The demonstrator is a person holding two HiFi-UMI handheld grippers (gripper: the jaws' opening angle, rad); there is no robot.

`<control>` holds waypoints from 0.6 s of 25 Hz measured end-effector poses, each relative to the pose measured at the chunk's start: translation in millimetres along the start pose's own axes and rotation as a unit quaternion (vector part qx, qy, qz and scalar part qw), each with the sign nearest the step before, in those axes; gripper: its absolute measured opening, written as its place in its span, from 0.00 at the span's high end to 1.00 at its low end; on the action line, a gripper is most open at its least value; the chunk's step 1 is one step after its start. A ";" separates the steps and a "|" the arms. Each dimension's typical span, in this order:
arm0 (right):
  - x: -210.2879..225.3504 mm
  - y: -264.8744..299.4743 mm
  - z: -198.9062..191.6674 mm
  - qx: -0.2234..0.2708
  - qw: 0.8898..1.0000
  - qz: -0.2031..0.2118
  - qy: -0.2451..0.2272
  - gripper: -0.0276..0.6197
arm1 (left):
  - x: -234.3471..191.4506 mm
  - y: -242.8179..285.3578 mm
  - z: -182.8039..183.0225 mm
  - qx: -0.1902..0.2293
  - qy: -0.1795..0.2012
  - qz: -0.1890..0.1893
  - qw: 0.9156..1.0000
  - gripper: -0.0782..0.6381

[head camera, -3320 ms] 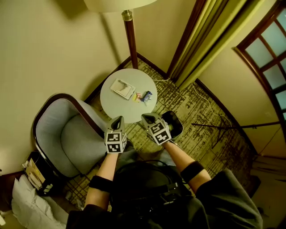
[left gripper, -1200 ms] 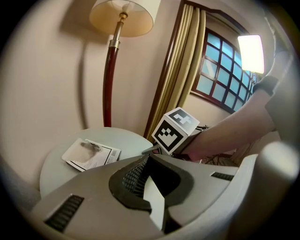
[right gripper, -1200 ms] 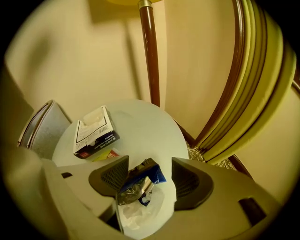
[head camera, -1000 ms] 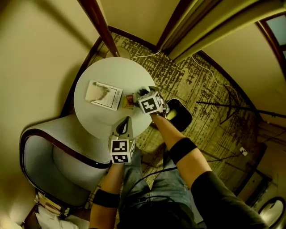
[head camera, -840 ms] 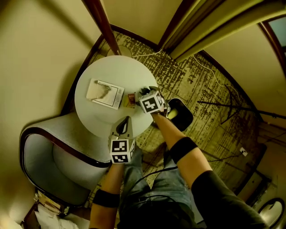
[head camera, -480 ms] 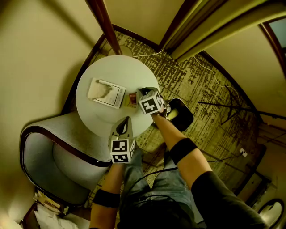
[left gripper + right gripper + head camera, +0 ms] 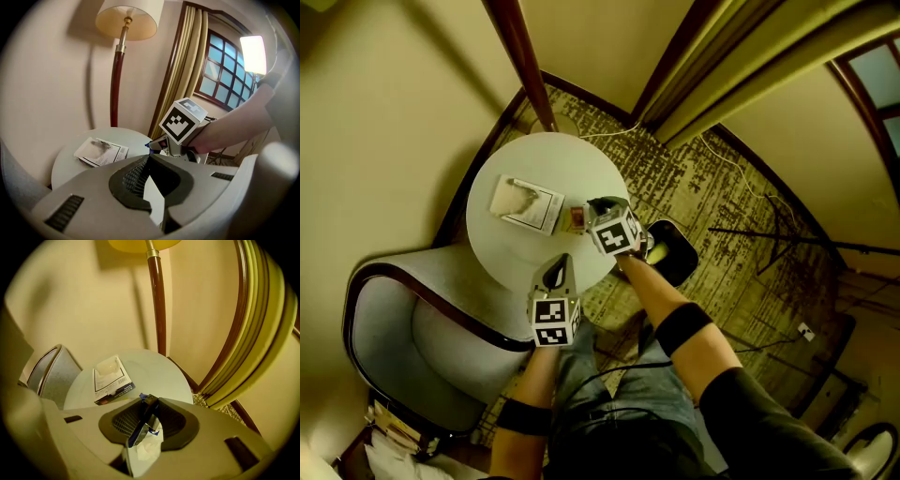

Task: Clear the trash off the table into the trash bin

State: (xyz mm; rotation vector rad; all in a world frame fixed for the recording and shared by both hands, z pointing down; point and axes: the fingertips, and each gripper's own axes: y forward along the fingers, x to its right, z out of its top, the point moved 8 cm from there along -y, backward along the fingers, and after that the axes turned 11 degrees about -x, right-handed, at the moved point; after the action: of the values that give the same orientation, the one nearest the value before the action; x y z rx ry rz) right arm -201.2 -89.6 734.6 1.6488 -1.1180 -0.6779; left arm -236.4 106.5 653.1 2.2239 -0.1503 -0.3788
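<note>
The round white table (image 7: 572,167) bears a card package (image 7: 525,203) and, beside it, perhaps a small wrapper (image 7: 577,218).

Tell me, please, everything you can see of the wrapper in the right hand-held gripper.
The wrapper is small, crumpled and thin, film-like, white with a dark blue band. The right hand-held gripper, whose jaws have just been closing, pinches its blue end at the tips; the white part lies back between the jaws.

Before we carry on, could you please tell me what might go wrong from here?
The right claw, whose jaws have just been closing, holds only a thin blue-and-white wrapper; it could slip out before the trash bin. The orange wrapper beside it on the round table could be knocked off.
</note>
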 end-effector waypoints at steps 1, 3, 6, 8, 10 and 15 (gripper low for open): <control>-1.1 -8.7 2.3 0.004 1.000 0.001 -0.003 0.77 | 2.0 -5.3 2.5 0.002 -0.001 0.002 1.000 0.89; -3.7 -27.9 6.0 0.012 1.000 0.005 -0.007 0.77 | 7.6 -17.9 8.3 0.006 -0.003 0.004 1.000 0.89; -10.3 -60.8 10.7 0.028 0.999 0.012 -0.018 0.77 | 14.5 -39.5 13.7 0.013 -0.008 0.012 1.000 0.89; -14.0 -83.1 12.5 0.038 0.999 0.013 -0.031 0.77 | 18.7 -54.2 15.8 0.015 -0.010 0.018 1.000 0.89; -19.6 -106.6 12.3 0.051 0.998 0.021 -0.040 0.77 | 23.3 -68.6 17.2 0.019 -0.011 0.024 0.999 0.89; -39.1 -173.0 1.2 0.090 0.993 0.046 -0.062 0.77 | 39.7 -104.8 22.8 0.030 -0.005 0.037 0.999 0.89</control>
State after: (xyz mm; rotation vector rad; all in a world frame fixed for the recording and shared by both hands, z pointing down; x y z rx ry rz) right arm -157.9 -40.4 569.8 1.7114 -1.3702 -0.6419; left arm -208.4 146.1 549.6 2.2693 -0.2511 -0.3497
